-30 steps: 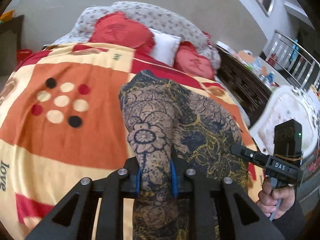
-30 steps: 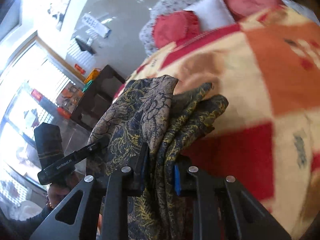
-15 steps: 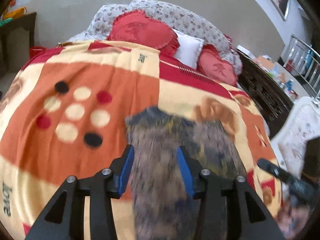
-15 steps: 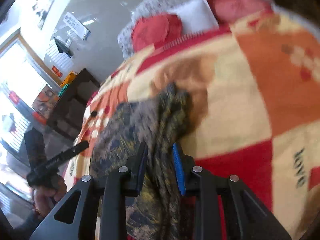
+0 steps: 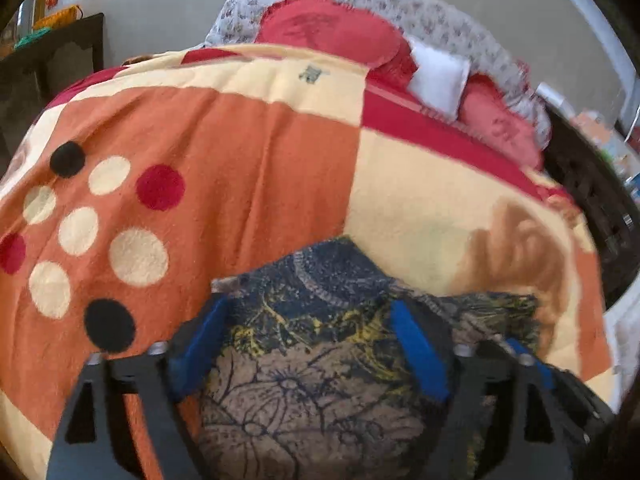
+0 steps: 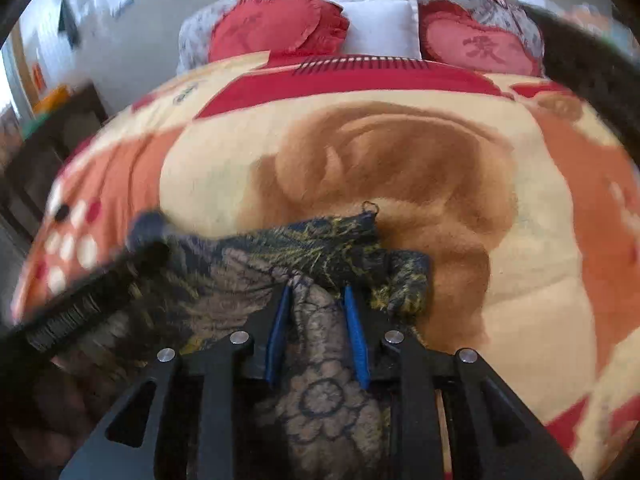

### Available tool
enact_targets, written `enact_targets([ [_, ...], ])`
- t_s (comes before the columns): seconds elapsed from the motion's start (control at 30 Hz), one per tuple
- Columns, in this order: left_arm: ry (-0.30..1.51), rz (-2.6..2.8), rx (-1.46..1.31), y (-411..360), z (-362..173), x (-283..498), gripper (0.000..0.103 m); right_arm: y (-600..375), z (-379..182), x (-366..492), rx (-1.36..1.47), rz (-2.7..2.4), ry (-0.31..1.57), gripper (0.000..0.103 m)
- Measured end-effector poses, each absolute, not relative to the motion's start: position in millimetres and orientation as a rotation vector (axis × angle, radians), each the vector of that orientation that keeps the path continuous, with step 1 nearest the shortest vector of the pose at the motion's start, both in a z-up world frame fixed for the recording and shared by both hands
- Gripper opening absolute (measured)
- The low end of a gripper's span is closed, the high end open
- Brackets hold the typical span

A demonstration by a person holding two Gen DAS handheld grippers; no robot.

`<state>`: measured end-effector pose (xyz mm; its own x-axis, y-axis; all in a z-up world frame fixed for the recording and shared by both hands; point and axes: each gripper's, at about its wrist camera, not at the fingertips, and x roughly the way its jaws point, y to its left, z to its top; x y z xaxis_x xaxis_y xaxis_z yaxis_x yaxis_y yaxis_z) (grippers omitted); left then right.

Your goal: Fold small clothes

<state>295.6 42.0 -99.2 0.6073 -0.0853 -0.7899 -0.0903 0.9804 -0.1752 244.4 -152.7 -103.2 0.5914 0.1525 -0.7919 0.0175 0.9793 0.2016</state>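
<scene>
The garment [image 5: 320,344] — dark, with gold and tan floral print — lies bunched on the blanket [image 5: 256,184] at the near edge of the bed, well short of the pillows [image 6: 276,24]. The left gripper [image 5: 310,344] is opening: its blue pads [image 5: 416,352] stand wide, cloth between them but not pinched. The right gripper [image 6: 316,328] has its jaws narrow, squeezing a tan fold of the garment between its pads [image 6: 354,328] — the rest spills out to the left.
</scene>
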Motion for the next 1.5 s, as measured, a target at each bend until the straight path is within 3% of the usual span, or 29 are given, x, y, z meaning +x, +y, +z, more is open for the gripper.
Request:
enact_targets([
  [0.1,0.946,0.009,-0.217,44,-104,303,0.101,-152,-105,247,0.165,0.069,0.933,0.038],
  [0.37,0.968,-0.014,-0.212,43,-100,305,0.102,-150,-102,249,0.182,0.089,0.951,0.039],
  [0.47,0.956,-0.059,-0.231,57,-70,292,0.084,-158,-74,229,0.195,0.110,0.939,0.039],
  [0.67,0.821,-0.210,-0.154,68,-26,187,0.081,-165,-39,133,0.128,0.243,0.833,0.039],
  [0.77,0.841,-0.268,-0.099,56,-41,132,0.072,-155,-45,92,0.073,0.321,0.831,0.039],
  [0.87,0.915,-0.259,-0.056,43,-69,109,0.070,-147,-69,74,0.047,0.376,0.890,0.039],
  [0.93,0.869,-0.227,-0.018,38,-80,98,0.072,-143,-95,68,0.020,0.381,0.926,0.039],
  [1.23,0.779,-0.169,0.033,29,-93,84,0.080,-142,-101,62,0.017,0.365,0.859,0.039],
  [1.4,0.826,-0.134,-0.040,42,-101,92,0.099,-144,-101,59,0.027,0.361,0.845,0.039],
  [1.5,0.881,-0.175,-0.153,58,-108,101,0.103,-147,-101,58,0.054,0.369,0.842,0.040],
])
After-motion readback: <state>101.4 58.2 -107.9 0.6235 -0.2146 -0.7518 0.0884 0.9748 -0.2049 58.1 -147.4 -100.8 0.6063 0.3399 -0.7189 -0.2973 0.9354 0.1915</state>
